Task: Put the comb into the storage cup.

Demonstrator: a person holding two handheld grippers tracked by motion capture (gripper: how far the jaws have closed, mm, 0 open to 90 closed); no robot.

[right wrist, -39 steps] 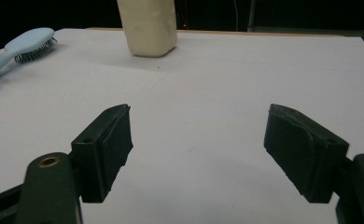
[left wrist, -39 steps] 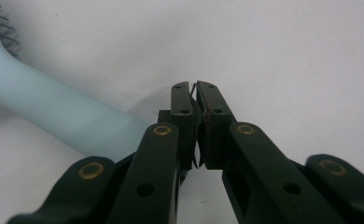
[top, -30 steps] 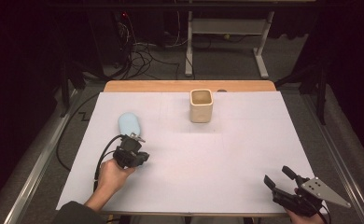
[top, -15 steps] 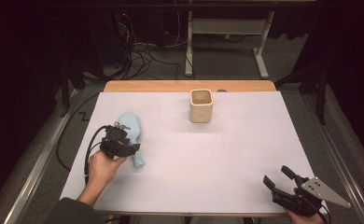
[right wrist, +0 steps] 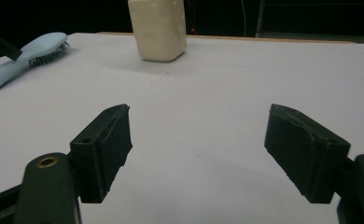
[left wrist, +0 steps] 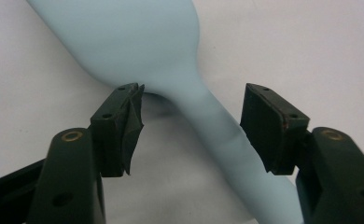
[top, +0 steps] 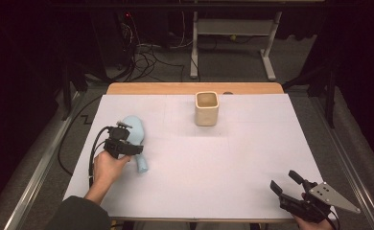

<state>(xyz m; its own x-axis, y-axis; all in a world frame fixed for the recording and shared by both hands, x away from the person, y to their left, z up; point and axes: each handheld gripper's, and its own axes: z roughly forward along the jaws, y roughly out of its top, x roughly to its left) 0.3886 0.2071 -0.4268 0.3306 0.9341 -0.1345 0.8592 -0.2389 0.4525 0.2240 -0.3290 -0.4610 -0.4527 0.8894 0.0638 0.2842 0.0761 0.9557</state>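
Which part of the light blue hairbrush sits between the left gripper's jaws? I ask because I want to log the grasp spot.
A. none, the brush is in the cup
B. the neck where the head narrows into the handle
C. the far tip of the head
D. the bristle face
B: in the left gripper view the left gripper has its open jaws on either side of the hairbrush where its head narrows into the handle.
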